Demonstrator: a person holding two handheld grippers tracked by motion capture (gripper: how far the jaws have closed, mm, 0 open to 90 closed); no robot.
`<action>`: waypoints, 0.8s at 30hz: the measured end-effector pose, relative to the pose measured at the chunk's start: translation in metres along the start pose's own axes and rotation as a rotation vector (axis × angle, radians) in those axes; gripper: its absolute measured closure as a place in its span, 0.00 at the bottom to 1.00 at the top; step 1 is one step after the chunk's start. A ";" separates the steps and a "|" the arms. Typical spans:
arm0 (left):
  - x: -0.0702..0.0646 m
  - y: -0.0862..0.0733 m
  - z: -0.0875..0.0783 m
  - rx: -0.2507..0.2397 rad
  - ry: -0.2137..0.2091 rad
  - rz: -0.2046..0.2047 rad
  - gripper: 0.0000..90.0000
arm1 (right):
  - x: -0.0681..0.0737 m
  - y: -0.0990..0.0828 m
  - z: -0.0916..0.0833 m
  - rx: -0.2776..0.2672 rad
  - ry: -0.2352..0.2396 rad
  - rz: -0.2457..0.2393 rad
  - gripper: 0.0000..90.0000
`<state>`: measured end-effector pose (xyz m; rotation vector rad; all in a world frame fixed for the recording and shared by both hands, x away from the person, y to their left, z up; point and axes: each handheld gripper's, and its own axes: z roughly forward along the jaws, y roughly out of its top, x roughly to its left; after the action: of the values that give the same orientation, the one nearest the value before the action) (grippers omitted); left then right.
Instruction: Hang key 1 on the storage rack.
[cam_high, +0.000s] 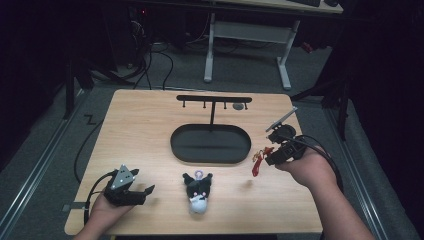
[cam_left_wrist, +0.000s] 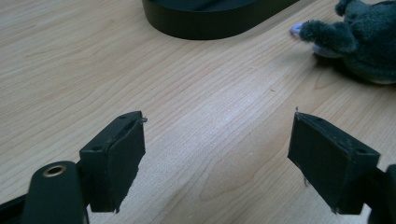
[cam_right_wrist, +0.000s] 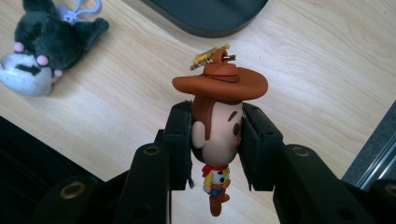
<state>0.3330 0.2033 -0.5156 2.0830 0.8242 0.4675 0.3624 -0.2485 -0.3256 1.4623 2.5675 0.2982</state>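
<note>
My right gripper (cam_right_wrist: 215, 144) is shut on a small cowboy figure keychain (cam_right_wrist: 218, 126), its pads pressing both sides of the big head under the brown hat. In the high view this gripper (cam_high: 272, 154) hangs above the table's right side with the red keychain (cam_high: 258, 161) dangling from it, just right of the black oval tray (cam_high: 177, 145). A black hook stand (cam_high: 214, 100) rises from the tray's far side. A dark plush toy (cam_high: 197, 192) with a white face lies near the front edge. My left gripper (cam_high: 142, 192) rests open at the front left, with nothing between its jaws (cam_left_wrist: 215, 158).
The plush toy (cam_left_wrist: 364, 42) lies to the right of the left gripper, the tray's rim (cam_left_wrist: 210, 25) ahead of it. Bare wood lies between the tray and the left edge. A white-legged desk (cam_high: 247, 35) stands on the floor beyond the table.
</note>
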 end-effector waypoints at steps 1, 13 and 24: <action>0.000 0.000 0.000 0.000 0.000 0.000 0.21 | 0.000 0.000 0.000 0.000 0.000 0.000 0.74; 0.001 0.000 0.000 -0.002 -0.003 -0.004 0.21 | -0.002 0.019 0.005 -0.010 -0.012 -0.002 0.74; 0.002 0.000 -0.001 -0.006 -0.002 -0.005 0.21 | -0.009 0.044 0.006 -0.014 0.024 0.030 0.74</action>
<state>0.3339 0.2050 -0.5150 2.0748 0.8257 0.4645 0.4049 -0.2343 -0.3200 1.5025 2.5582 0.3395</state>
